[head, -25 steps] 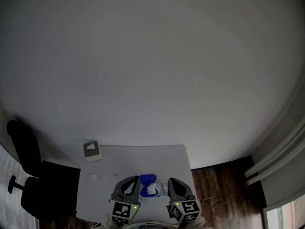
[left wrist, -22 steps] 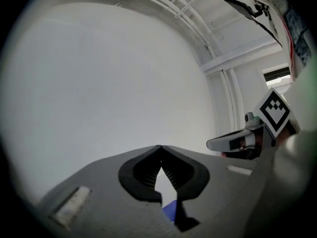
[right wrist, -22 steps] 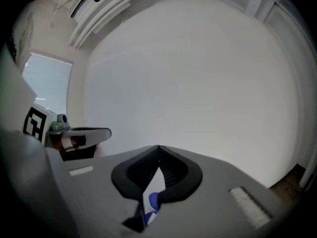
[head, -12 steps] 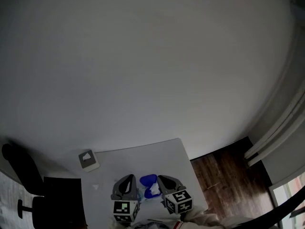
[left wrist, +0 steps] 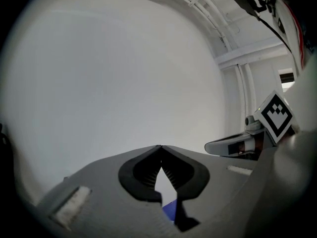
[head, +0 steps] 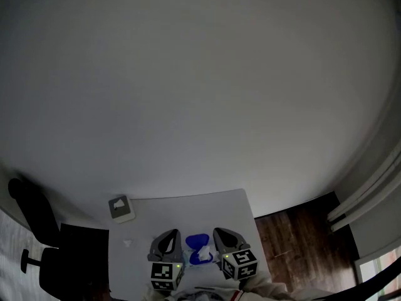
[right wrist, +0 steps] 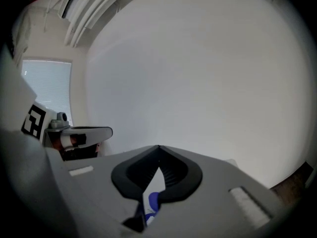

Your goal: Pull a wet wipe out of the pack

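Note:
The wet wipe pack (head: pixel 200 256) lies on the white table (head: pixel 188 209) near its front edge, its blue lid (head: pixel 197 241) flipped open and a white tuft showing at the opening. My left gripper (head: pixel 169 236) is just left of the pack and my right gripper (head: pixel 223 233) just right of it, both pointing away from me. In the left gripper view the jaw tips (left wrist: pixel 160 148) meet with nothing gripped, and the blue lid (left wrist: pixel 170 210) shows below them. The right gripper (right wrist: pixel 159 147) is likewise shut and empty, with the blue lid (right wrist: pixel 152 201) seen through the gap.
A small grey-topped box (head: pixel 121 207) sits at the table's far left corner. A black office chair (head: pixel 34 221) stands left of the table. Dark wooden floor (head: pixel 294 231) lies to the right, and a plain white wall fills the background.
Both grippers have sunk a little toward the table beside the pack and stay shut. The head view has swung slightly.

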